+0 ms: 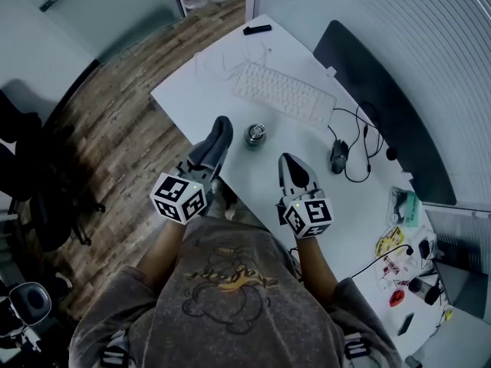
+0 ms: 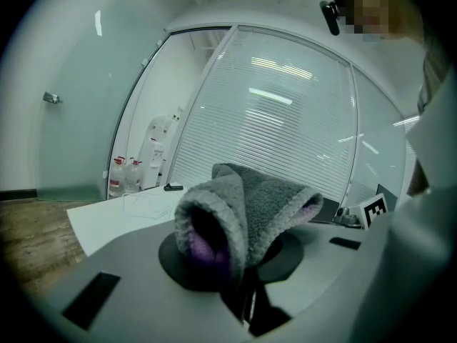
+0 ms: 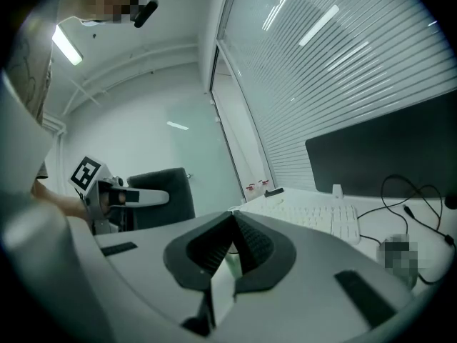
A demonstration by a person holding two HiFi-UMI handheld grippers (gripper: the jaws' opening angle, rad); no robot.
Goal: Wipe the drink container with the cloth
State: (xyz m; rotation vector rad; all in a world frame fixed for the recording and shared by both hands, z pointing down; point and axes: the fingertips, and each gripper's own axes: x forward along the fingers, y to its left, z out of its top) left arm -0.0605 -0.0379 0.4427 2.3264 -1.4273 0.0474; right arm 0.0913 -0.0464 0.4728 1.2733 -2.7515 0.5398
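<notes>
Two jaws of the left gripper [image 2: 241, 266] are clamped on a grey fleecy cloth [image 2: 250, 206], which is folded over their tips in a thick roll and runs lengthwise along the gripper, pointing forward over the table. The right gripper [image 3: 232, 227] has its ribbed black jaws pressed together with nothing between them. Just ahead of both tips, and roughly between them in the head view, stands the small round silvery metal drink container [image 1: 255, 135], upright on the white rectangular table [image 1: 199, 90], its long axis vertical and its top facing the head camera. White tabletop shows between it and each gripper, the cloth's end lying nearer to it than the right gripper's tip. Beyond the container lies a white keyboard [image 1: 284, 92], and to its right a black wired mouse [image 1: 340, 156] with looping cable, near a dark flat monitor [image 1: 383, 121]. A small black bar-shaped object [image 1: 257, 29] rests at the table's far corner.
</notes>
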